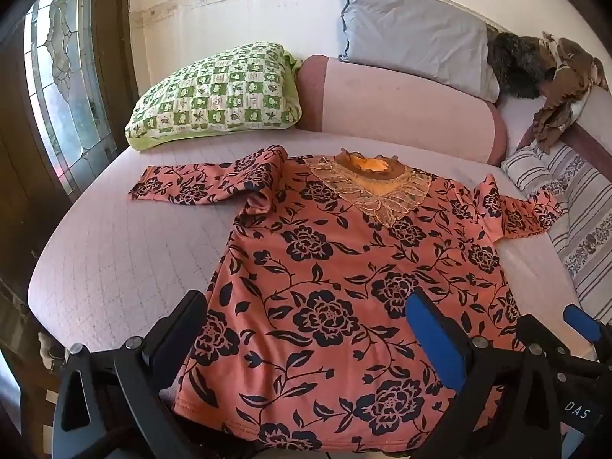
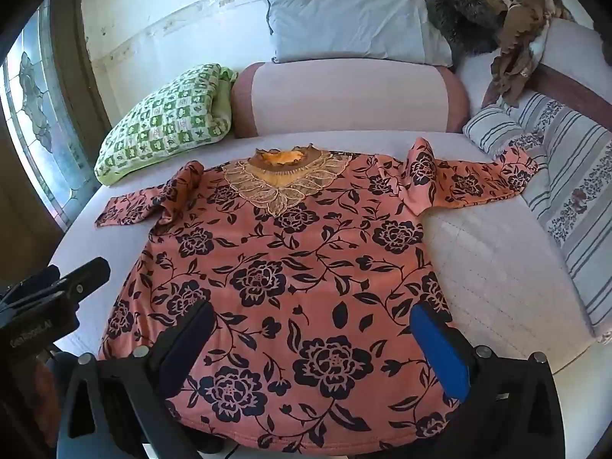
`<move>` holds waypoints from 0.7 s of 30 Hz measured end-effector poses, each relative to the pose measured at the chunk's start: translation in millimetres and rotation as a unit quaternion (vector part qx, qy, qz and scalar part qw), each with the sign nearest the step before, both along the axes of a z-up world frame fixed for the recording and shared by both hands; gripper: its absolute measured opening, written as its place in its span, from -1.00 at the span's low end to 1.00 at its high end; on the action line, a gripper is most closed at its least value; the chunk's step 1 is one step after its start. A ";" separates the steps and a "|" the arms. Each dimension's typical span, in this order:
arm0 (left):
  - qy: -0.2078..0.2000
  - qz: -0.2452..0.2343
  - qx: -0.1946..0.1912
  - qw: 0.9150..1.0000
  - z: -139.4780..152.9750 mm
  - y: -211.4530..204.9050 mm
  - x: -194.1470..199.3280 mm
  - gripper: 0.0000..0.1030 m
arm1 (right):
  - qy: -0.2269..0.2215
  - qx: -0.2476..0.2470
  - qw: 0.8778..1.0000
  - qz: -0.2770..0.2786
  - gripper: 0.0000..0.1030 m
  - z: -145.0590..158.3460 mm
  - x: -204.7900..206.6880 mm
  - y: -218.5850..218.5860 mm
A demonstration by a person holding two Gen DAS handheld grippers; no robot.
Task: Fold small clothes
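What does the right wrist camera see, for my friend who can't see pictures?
An orange long-sleeved top with black flowers lies spread flat, sleeves out, on a pale lilac bed, with the open right tool above its hem. Behind are a green checked pillow, a pink bolster cushion and a pale blue pillow.

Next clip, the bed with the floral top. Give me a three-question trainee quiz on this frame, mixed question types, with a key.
1. True or false: the orange long-sleeved top with black roses lies spread flat on the pale quilted bed cover, both sleeves out to the sides.
2. Which pillow lies nearest the top's left sleeve? A) green-and-white checked pillow B) grey-blue pillow C) striped floral cushion
3. Fill in: the left gripper and right gripper both hang over the top's ____ edge, jaws wide.

Key: 1 true; 2 A; 3 hem (bottom).
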State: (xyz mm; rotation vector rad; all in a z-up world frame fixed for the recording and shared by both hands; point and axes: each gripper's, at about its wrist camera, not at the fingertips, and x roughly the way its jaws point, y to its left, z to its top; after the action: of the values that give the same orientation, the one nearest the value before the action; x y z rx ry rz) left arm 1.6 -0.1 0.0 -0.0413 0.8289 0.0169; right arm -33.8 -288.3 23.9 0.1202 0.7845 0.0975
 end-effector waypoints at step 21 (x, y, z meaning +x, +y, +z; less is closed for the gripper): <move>-0.012 0.004 0.003 1.000 2.1 -1.4 -6.9 1.00 | -0.028 -0.010 0.999 -0.010 1.00 9.7 -7.3 -0.1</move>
State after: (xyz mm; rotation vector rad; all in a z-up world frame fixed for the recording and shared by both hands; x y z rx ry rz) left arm -5.3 -1.5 2.1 -0.0403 0.8049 0.0265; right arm -41.1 -288.4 33.5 0.1067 0.7273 0.0733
